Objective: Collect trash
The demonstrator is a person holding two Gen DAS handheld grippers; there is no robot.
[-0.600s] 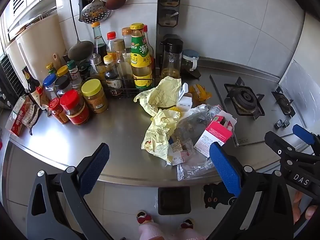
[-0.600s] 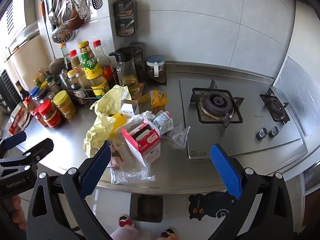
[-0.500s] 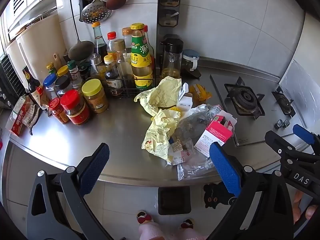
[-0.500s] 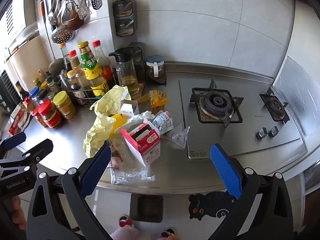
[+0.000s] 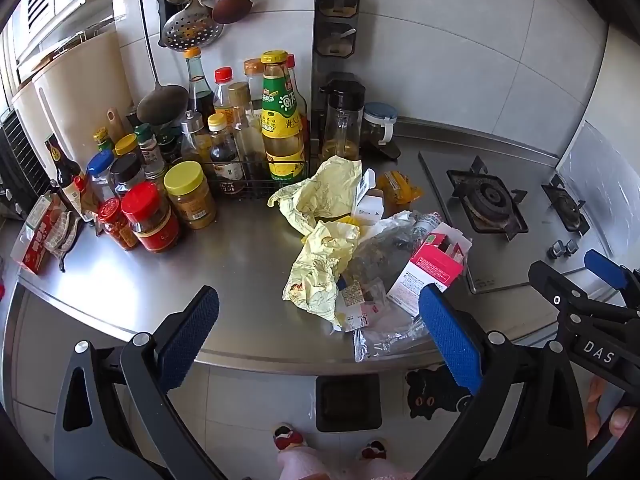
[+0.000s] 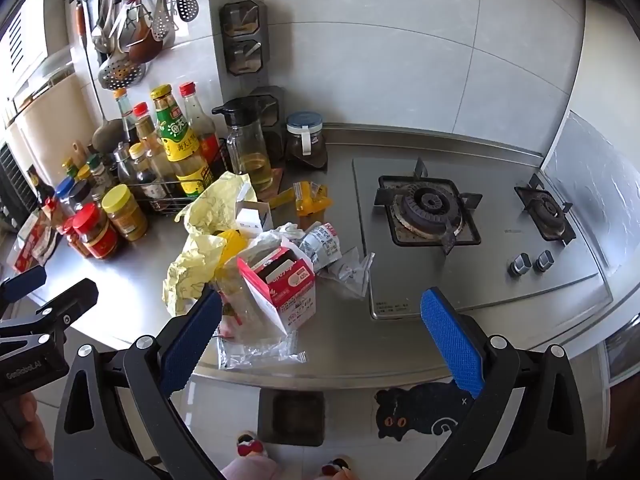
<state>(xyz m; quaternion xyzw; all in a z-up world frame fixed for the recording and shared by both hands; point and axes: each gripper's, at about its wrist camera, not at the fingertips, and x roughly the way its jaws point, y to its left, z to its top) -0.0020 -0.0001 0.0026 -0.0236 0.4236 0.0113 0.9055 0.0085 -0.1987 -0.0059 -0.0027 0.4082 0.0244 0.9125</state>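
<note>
Trash (image 5: 360, 256) heaped mid-counter (image 5: 120, 280), pink carton (image 6: 280, 284) at five o'clock of yellow wrappers (image 5: 320, 276). No change from a moment ago. Left gripper (image 5: 320, 332), right gripper (image 6: 320, 332) both spread wide, empty, poised above. Collection not yet begun.

I cannot read the pink carton (image 6: 280, 280) label; its base hides behind my gripper pad. The clear wrapper (image 6: 256, 350) lies partly under it.

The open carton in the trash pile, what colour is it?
The carton is pink and white, clearest in the right wrist view.
</note>
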